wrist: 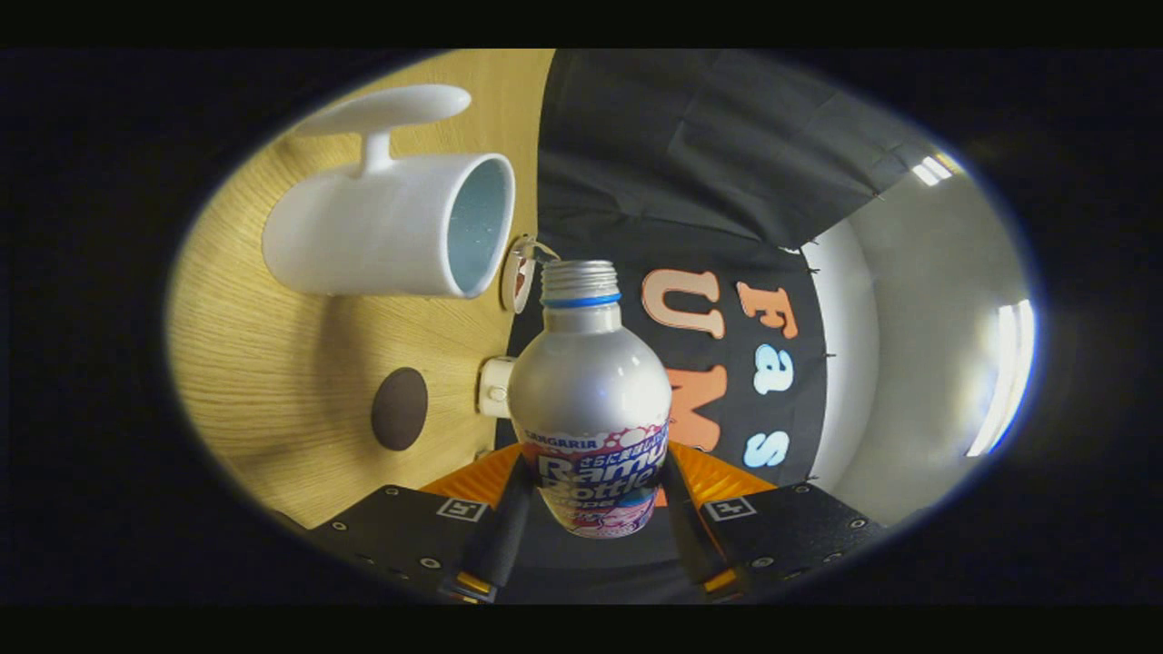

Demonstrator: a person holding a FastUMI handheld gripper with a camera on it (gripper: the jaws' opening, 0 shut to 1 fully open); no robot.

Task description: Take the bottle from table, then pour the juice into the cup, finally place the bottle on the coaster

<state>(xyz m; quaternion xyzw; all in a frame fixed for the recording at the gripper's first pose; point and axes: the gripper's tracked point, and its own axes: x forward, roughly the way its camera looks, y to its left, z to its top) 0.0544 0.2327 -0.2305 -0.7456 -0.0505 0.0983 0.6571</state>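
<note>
Aluminium, by the look of it: the bottle has a smooth silvery shoulder, a threaded neck with no cap on it, a thin blue ring under the threads and a printed label round its lower body. It sits between the fingers of the hand-held gripper, which pinch it on both sides at the label, low on the body. The whole view is rolled over, so the bottle appears to be tipped on its side with its open mouth aimed towards the cup.

I would judge that metal skin slick and fairly stiff, though a thin wall could dent under a hard squeeze. Holding it on the label, where the body is widest and straight-sided, seems the sound choice; the rounded shoulder higher up would let the fingers slide off. How much juice is left inside cannot be told, so its weight is a guess, probably light.

The white cup stands on the wooden tabletop, ahead of the fingers and off to their left, its pale blue inside facing the bottle's mouth, which sits just beside the rim. I can make out no stream of liquid. A dark round coaster lies on the tabletop nearer the fingers, left of the bottle, with nothing on it
</note>
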